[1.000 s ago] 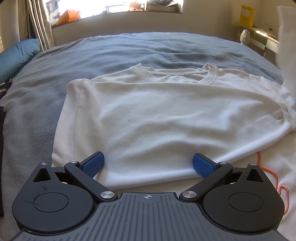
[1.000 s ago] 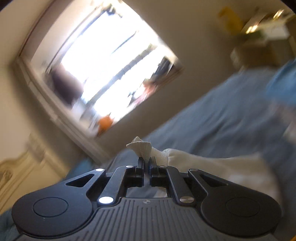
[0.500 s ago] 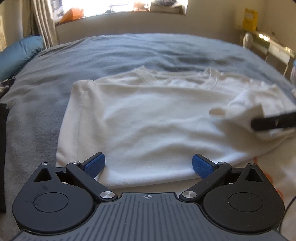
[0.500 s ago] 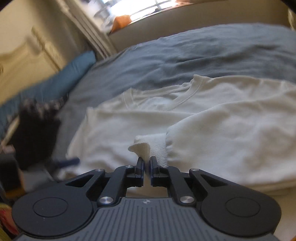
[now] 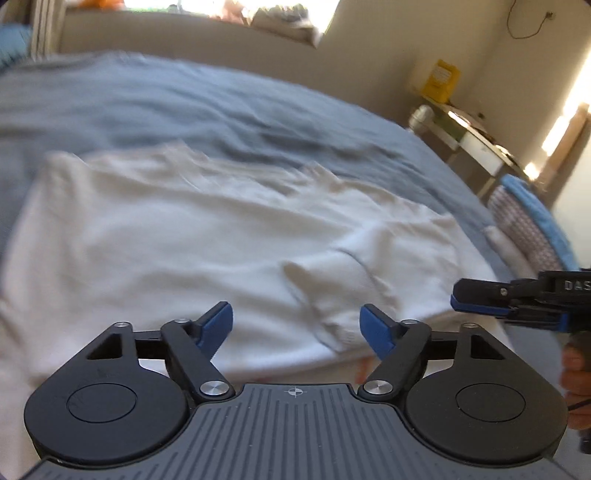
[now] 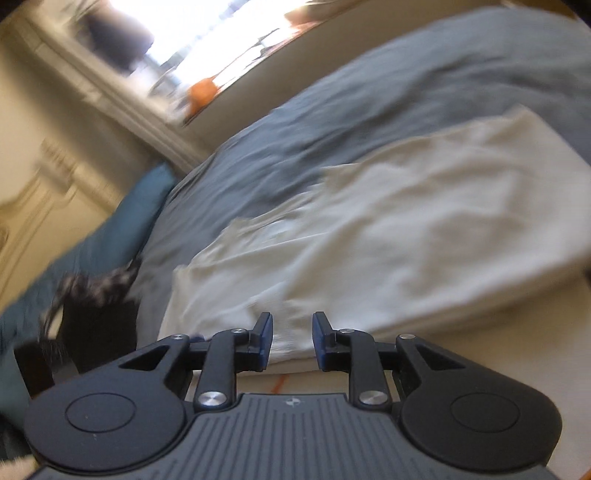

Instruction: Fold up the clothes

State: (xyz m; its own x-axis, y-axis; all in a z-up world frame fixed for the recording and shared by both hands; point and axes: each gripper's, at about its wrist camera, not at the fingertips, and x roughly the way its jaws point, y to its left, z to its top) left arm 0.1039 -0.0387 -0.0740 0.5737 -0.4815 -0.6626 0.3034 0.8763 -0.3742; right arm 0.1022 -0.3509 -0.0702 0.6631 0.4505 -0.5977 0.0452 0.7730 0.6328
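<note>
1. left gripper (image 5: 296,325) sat just short of the sweatshirt's near hem, jaws spread wide, nothing between them.
2. right gripper (image 6: 292,339) sat at the same hem, jaws parted to a narrow gap, also empty. the cloth behind that gap was too blurred to tell if it touched the pads. in the left wrist view it showed at the sweatshirt's right side (image 5: 476,295), held by a hand (image 5: 574,369).
3. white sweatshirt (image 5: 192,236) lay flat on the grey bedcover (image 5: 184,103), hem nearest, neckline farthest. right sleeve (image 5: 343,291) lay folded in across the sweatshirt's front, cuff down near the hem.
4. under the hem: pale fabric with an orange line (image 6: 277,384). could not tell what it was.
5. handling, as a judgement: looked like soft, thick knit, light and limp, with no stiffness, so any unsupported part would sag. not fragile, not slippery; the pads should bite well.
6. where to grip, as a judgement: ribbed edges (hem, cuff, neckline) or a shoulder seam, pinching all layers. a mid-panel pinch would probably lift only the top layer and undo the sleeve fold.
7. beyond the sweatshirt's neckline: more bedcover, then a sunlit window sill (image 5: 221,22). left of it, a blue pillow (image 6: 110,236) and a dark garment (image 6: 96,299).
</note>
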